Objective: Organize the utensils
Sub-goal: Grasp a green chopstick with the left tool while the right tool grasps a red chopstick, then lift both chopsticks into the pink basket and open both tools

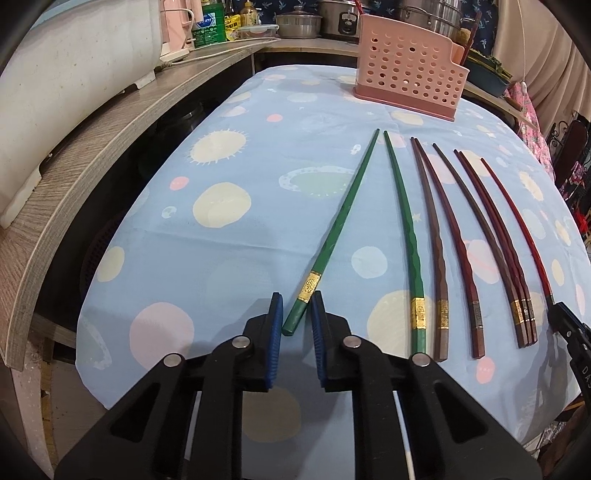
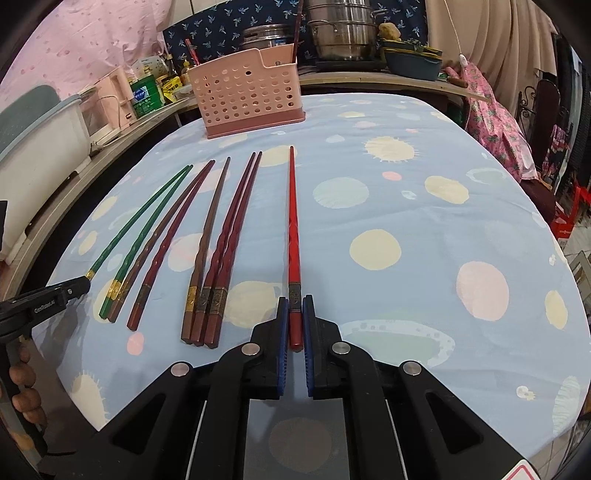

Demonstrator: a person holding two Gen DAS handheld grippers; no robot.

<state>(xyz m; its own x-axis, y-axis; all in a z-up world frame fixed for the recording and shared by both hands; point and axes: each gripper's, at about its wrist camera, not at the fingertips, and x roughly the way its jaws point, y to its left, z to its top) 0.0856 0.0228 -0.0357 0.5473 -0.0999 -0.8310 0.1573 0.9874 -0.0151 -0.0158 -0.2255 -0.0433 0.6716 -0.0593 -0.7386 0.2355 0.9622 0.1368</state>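
Observation:
Several chopsticks lie in a row on the blue patterned tablecloth (image 1: 221, 229). My left gripper (image 1: 297, 306) has its blue pads on either side of the thick end of a green chopstick (image 1: 343, 218), with a visible gap on the left. A second green chopstick (image 1: 406, 236) lies beside it, then brown and dark red ones (image 1: 454, 236). My right gripper (image 2: 295, 314) is shut on the thick end of a red chopstick (image 2: 293, 229), which rests on the cloth. A pink perforated utensil holder (image 1: 406, 70) stands at the table's far side; it also shows in the right wrist view (image 2: 247, 92).
A wooden shelf (image 1: 92, 140) with a white appliance runs along the left. Pots, bottles and jars crowd the counter behind the holder (image 2: 340, 33). Pink fabric and chairs stand at the right (image 2: 495, 122). My left gripper shows at the right view's left edge (image 2: 44, 299).

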